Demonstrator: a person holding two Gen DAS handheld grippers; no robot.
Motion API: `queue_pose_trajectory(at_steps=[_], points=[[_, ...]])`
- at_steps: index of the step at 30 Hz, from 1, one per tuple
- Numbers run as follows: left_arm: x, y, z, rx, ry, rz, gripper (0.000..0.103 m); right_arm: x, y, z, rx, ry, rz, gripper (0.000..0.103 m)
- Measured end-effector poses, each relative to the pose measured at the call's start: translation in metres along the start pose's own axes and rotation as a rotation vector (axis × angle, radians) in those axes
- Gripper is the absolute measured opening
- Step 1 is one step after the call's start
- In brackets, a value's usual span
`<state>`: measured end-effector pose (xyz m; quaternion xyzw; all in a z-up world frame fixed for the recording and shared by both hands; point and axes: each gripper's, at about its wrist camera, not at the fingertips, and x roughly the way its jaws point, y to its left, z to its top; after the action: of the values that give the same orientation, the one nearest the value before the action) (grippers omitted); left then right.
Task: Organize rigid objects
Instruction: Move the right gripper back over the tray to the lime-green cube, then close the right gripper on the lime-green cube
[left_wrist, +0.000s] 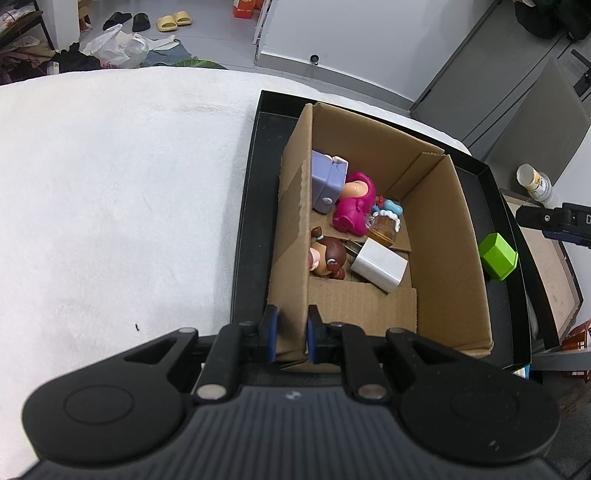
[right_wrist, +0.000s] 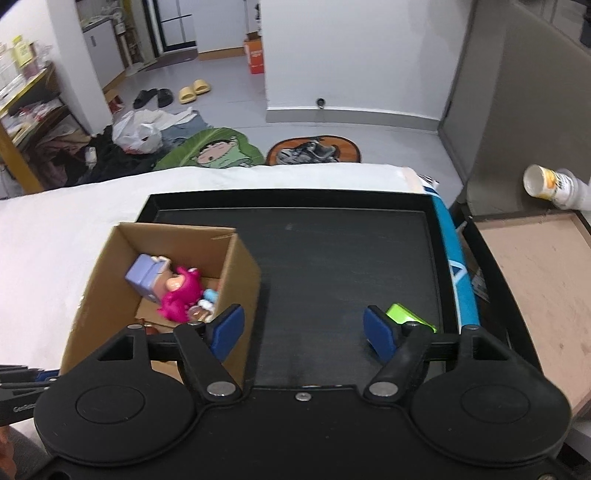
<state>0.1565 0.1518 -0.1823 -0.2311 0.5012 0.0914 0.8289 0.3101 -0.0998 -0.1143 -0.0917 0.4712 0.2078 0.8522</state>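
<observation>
- Two sets of tongs are working over a black tray (right_wrist: 288, 201) that is sitting on a white-covered desk (left_wrist: 110, 184).
- Left tongs (left_wrist: 291, 334) are pinching together on the near left wall of a cardboard box (left_wrist: 447, 236), one blue pad on each side of the cardboard.
- Ahead of the left tongs, inside the box, several small rigid toys are lying in a cluster: a lavender block figure (left_wrist: 327, 179) at the far end, a magenta figure (left_wrist: 356, 206) touching it, and a small amber mug (left_wrist: 384, 227) just beside the magenta one.
- Nearer the left tongs, a brown-haired doll figure (left_wrist: 327, 254) is lying against the box's left wall, with a white charger cube (left_wrist: 380, 267) just to its right.
- Right tongs (right_wrist: 303, 334) are standing apart over the bare tray floor, with nothing between the pads.
- A green block (right_wrist: 408, 317) is resting on the tray just beyond and to the right of the right tongs' right pad, partly hidden behind it; from the left wrist view it is sitting outside the box, beside the box's right wall.
- The box is lying to the left of the right tongs, its near right corner behind the left pad.
- To the far right of both tongs, a white cup (right_wrist: 550, 184) is lying tipped beside a wooden board (right_wrist: 535, 266).
</observation>
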Motion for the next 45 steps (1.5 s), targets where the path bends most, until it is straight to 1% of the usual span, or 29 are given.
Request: queue_pose_trajectory(at_steps=[2, 4, 8, 13, 17, 21, 29, 32, 37, 39, 40, 41, 45], points=[[0.000, -0.001, 0.000, 0.000, 0.000, 0.001, 0.014, 0.004, -0.009, -0.001, 0.055, 0.004, -0.009, 0.077], [0.000, 0.000, 0.000, 0.000, 0.000, 0.000, 0.014, 0.010, -0.018, -0.003, 0.110, 0.012, -0.026, 0.077], [0.000, -0.001, 0.000, 0.002, -0.001, 0.000, 0.014, 0.025, -0.031, -0.008, 0.173, 0.027, -0.096, 0.077], [0.000, 0.000, 0.000, 0.000, 0.000, -0.001, 0.014, 0.044, -0.053, -0.016, 0.320, 0.050, -0.158, 0.077], [0.000, 0.000, 0.000, 0.000, 0.001, -0.003, 0.014, 0.057, -0.060, -0.022, 0.391, 0.064, -0.183, 0.077], [0.000, 0.000, 0.000, 0.000, 0.001, -0.003, 0.014, 0.069, -0.062, -0.024, 0.431, 0.078, -0.215, 0.077], [0.001, -0.001, 0.000, 0.003, 0.001, -0.004, 0.014, 0.090, -0.061, -0.022, 0.447, 0.102, -0.316, 0.077], [0.000, -0.002, -0.001, 0.005, 0.002, -0.005, 0.014, 0.097, -0.064, -0.020, 0.449, 0.109, -0.332, 0.077], [0.001, -0.001, -0.001, -0.003, 0.005, -0.009, 0.014, 0.099, -0.060, -0.019, 0.410, 0.101, -0.367, 0.076], [0.001, -0.001, -0.001, -0.003, 0.005, -0.010, 0.014, 0.099, -0.059, -0.019, 0.393, 0.103, -0.361, 0.069], [0.001, -0.001, -0.001, -0.005, 0.004, -0.011, 0.014, 0.099, -0.058, -0.019, 0.386, 0.107, -0.357, 0.059], [0.002, 0.000, -0.001, -0.005, 0.004, -0.011, 0.014, 0.098, -0.056, -0.019, 0.381, 0.110, -0.353, 0.052], [0.002, 0.000, 0.000, -0.008, 0.008, -0.013, 0.014, 0.094, -0.050, -0.018, 0.355, 0.114, -0.340, 0.051]])
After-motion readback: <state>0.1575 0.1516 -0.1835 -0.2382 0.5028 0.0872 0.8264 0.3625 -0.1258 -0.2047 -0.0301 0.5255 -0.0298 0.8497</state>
